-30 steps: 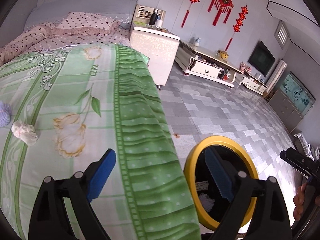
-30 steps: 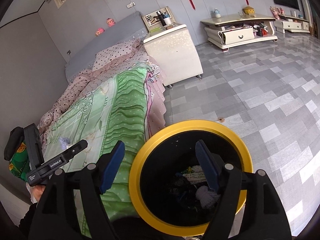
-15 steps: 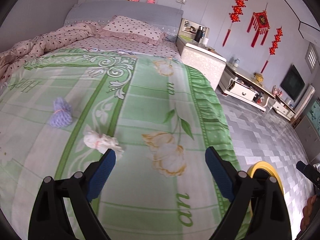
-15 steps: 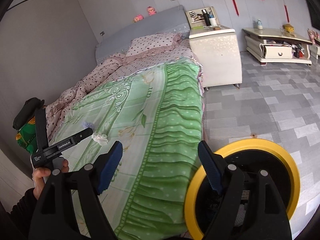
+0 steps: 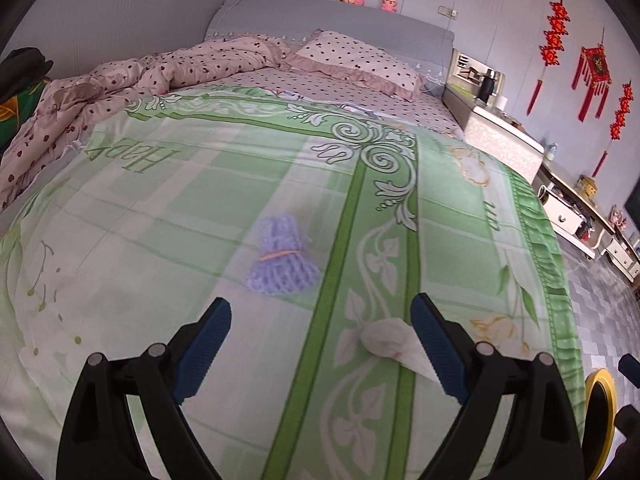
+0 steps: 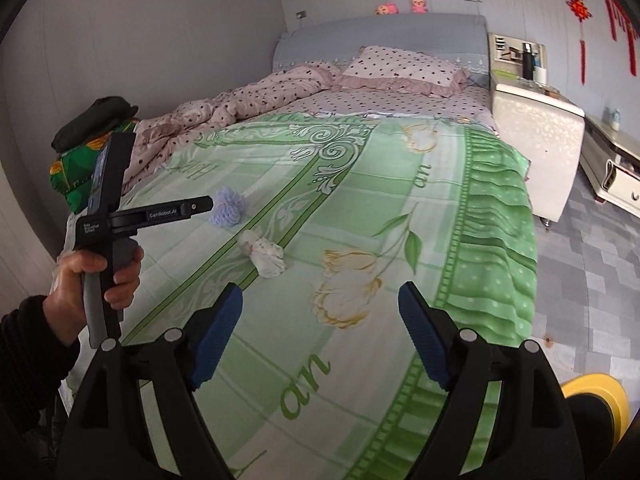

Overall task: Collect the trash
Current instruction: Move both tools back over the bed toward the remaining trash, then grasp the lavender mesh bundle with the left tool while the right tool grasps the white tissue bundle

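My left hand-held gripper [image 5: 320, 320] hovered released above the bed [image 5: 200, 200], nothing between its pads. The purple mesh bundle [image 5: 282, 258] lay just ahead, the crumpled white tissue [image 5: 390, 340] against its right finger. My right hand-held gripper [image 6: 320, 308] was opening, empty, the tissue [image 6: 266, 256] ahead-left. The yellow-rimmed bin [image 6: 596, 394] stood lower right.
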